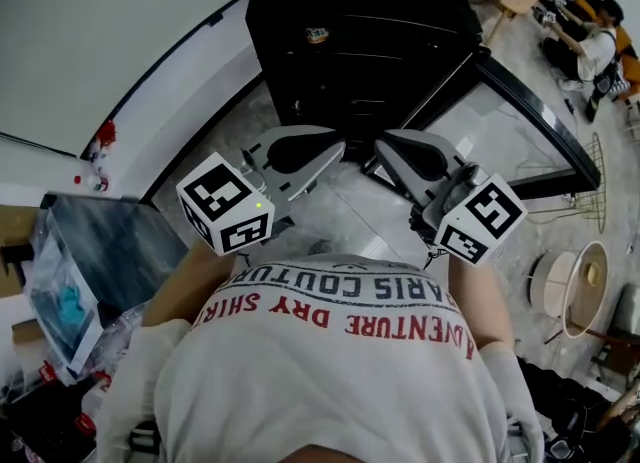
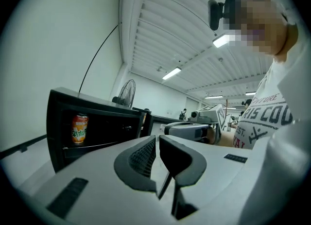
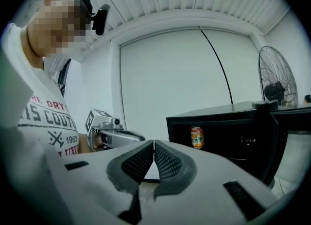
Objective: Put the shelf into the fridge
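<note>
Left gripper view: left gripper (image 2: 157, 140) is pressed together with nothing between the jaws. Right gripper (image 3: 153, 144) is the same, closed on nothing, its pads meeting along a thin seam.

Count, per gripper: 2 jaws, 2 pads (image 2: 141, 158), 1 marker cube. Pads are dark grey with a fine ribbed mesh face and rounded, leaf-like outlines. Bodies are smooth pale grey plastic. Left cube (image 1: 225, 201) and right cube (image 1: 482, 219) are white with black square patterns.

From where I stand, both grippers are held side by side in front of the person's chest. The tips are near each other but apart, and point towards the fridge (image 1: 360, 11).

Fridge: 1, small, boxy, glossy black. Its 1 door (image 1: 525, 111) is a glass panel in a black frame and stands open to the right in the head view.

Shelf (image 2: 92, 145): 1 made out, thin and flat with a pale front edge. It sits level inside the fridge, well apart from both grippers.

Can (image 2: 79, 128): 1, an orange cylinder, upright on the shelf at the left of the cavity.

Fan (image 3: 277, 83): 1, with a round wire cage, behind the fridge.

Floor (image 1: 345, 211): pale, marbled, glossy.
</note>
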{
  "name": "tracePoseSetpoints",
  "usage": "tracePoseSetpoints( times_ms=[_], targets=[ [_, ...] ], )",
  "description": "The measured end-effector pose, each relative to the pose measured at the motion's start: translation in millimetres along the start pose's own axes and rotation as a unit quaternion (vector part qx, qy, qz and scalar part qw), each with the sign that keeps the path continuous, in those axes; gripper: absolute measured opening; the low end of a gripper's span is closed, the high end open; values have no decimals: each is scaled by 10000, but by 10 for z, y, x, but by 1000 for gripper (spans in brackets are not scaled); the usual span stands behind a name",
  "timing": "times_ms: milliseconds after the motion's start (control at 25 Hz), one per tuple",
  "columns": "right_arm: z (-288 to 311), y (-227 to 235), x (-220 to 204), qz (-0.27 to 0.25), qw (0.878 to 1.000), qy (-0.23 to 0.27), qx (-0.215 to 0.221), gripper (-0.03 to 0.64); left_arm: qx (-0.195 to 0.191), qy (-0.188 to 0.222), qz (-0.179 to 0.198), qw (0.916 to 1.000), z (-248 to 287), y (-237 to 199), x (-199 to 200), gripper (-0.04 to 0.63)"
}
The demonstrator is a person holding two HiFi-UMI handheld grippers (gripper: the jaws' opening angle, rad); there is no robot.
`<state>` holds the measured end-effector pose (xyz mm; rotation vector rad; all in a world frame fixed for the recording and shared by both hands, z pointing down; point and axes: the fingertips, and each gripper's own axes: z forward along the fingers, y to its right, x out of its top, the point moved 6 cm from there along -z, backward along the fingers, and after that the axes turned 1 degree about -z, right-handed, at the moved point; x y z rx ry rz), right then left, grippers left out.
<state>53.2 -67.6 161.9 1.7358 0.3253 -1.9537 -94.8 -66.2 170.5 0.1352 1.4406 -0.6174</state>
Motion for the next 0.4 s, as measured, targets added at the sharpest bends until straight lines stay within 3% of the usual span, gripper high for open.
tracePoseSetpoints(
  times_ms=[400],
  targets=[
    [43, 46, -84, 160, 9999, -36, -49, 25, 18, 0, -98, 10000, 36, -43, -3, 43]
  ],
)
